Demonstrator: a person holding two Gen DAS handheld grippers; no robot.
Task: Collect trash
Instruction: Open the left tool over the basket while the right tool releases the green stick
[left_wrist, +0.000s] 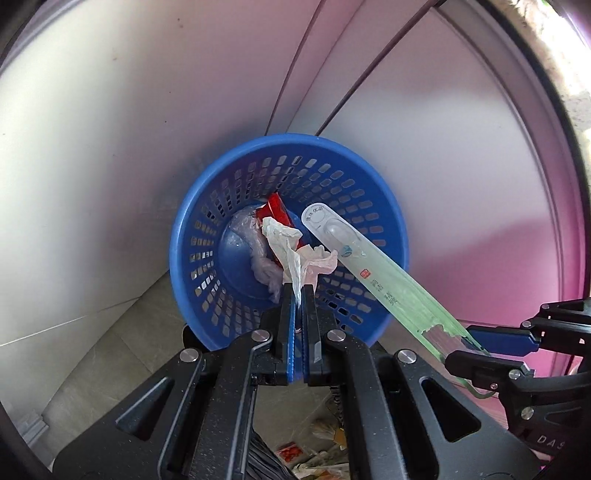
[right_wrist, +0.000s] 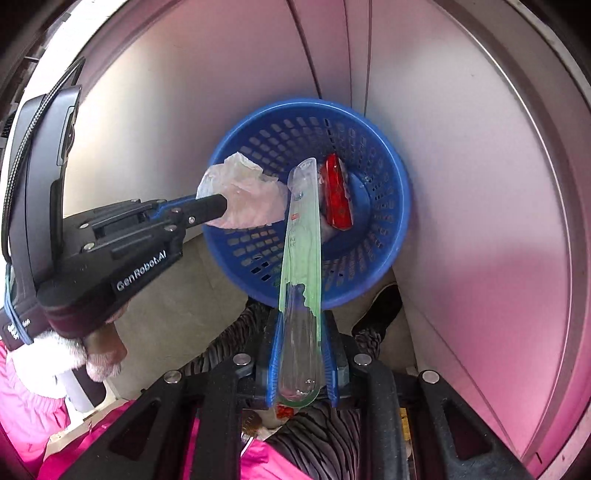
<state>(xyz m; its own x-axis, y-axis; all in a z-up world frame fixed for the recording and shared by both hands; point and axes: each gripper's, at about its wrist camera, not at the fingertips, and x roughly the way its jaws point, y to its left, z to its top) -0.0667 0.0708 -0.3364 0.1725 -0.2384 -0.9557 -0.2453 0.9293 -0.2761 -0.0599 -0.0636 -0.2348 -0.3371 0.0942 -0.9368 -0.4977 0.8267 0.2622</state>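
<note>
A blue perforated basket (left_wrist: 207, 229) (right_wrist: 391, 229) stands on the floor against a white wall. Inside lie a red wrapper (left_wrist: 275, 210) (right_wrist: 336, 197) and clear crumpled plastic (left_wrist: 243, 230). My left gripper (left_wrist: 298, 293) (right_wrist: 221, 203) is shut on a crumpled white tissue (left_wrist: 295, 251) (right_wrist: 243, 195), which hangs over the basket's opening. My right gripper (right_wrist: 300, 317) (left_wrist: 461, 343) is shut on a long clear toothbrush package (right_wrist: 301, 236) (left_wrist: 369, 273) with green backing; its far end reaches over the basket's inside.
White wall panels (left_wrist: 110, 129) with dark seams rise behind the basket. Grey floor tiles (left_wrist: 122, 332) lie at the left. Loose litter (left_wrist: 317, 454) shows on the floor below the grippers. A person's pink sleeve (right_wrist: 29, 413) and striped clothing (right_wrist: 317, 443) are near.
</note>
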